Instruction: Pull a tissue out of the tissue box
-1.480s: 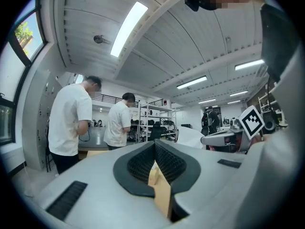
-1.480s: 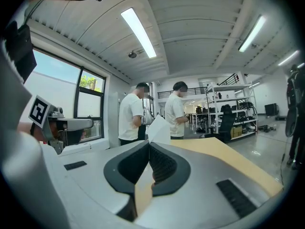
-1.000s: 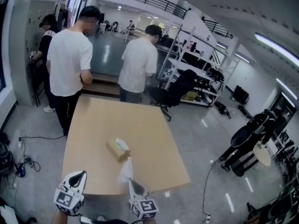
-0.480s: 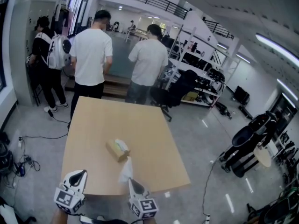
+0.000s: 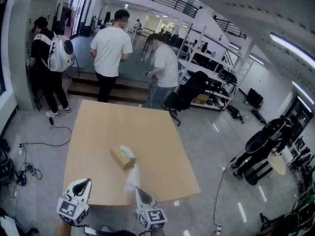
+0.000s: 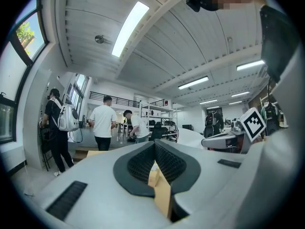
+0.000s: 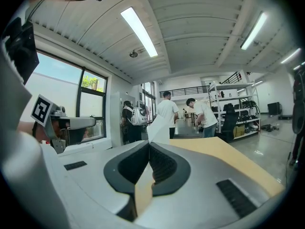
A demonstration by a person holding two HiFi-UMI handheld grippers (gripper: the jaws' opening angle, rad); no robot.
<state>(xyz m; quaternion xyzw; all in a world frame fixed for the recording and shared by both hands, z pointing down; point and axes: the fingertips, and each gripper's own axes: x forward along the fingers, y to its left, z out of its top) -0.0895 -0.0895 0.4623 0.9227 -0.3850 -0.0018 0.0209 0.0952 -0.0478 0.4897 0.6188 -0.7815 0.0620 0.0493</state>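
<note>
A tan tissue box (image 5: 123, 156) lies on the wooden table (image 5: 147, 127), a white tissue showing at its top. Just in front of it a pulled-out white tissue (image 5: 132, 179) hangs free of the box, held up by my right gripper (image 5: 139, 191) at the table's near edge. In the right gripper view the tissue (image 7: 160, 127) stands up from the tip of my right gripper (image 7: 149, 145), whose jaws are shut on it. My left gripper (image 5: 85, 183) hovers to the left, away from the box. Its jaws (image 6: 154, 146) are shut with nothing between them.
Beyond the table's far edge stand two people in white shirts (image 5: 112, 45) (image 5: 165, 68) and one with a white backpack (image 5: 49, 58). A black office chair (image 5: 189, 90) and metal shelving (image 5: 209, 77) are at the back right. Cables (image 5: 24, 173) lie on the floor at left.
Both grippers, the tissue and the box have kept still. The people behind the table have walked away toward the back, and the one with the backpack has turned.
</note>
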